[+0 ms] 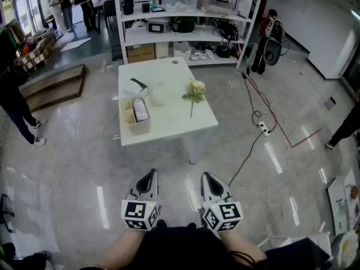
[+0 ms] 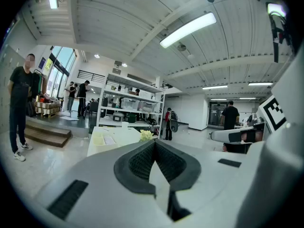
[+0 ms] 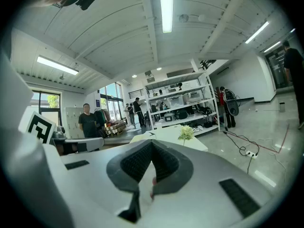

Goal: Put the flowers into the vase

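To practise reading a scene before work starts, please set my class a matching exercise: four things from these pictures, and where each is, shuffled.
1 flower
2 vase
3 beige tray
4 right gripper

A upright near the middle of the table
B over the floor, short of the table
C lying right of the vase
D at the table's left edge

Pairs: 1-C, 2-A, 3-D, 4-B

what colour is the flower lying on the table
The flower is pale cream with a green stem; the head view shows it best.

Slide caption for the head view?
Left gripper and right gripper, shut and empty, short of the white table where the flower lies beside the vase.
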Demonstrator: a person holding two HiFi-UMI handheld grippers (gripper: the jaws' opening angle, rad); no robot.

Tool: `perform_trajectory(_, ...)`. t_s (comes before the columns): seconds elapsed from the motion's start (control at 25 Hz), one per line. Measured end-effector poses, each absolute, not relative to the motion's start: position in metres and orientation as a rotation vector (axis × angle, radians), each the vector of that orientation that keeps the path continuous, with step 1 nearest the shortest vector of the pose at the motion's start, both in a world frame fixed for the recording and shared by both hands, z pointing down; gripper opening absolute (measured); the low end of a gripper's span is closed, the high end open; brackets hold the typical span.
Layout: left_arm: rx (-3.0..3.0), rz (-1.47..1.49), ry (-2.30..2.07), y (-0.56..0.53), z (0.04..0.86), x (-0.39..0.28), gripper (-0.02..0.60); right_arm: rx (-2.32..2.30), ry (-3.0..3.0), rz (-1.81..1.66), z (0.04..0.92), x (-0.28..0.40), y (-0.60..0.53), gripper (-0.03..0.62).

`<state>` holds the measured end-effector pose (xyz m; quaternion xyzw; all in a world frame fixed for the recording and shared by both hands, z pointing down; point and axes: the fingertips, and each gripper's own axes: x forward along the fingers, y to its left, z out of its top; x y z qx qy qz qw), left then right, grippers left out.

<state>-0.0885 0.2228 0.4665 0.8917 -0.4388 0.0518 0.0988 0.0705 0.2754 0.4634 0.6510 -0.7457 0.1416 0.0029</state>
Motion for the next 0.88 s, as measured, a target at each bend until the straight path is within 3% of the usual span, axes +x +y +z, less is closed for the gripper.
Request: perform_trajectory(0.88,2.637,0.148,-1.254,0.2,0.474,-0.109,0.003,2.035,-2.337,0.487,0.471,0.049,0.254,0.003)
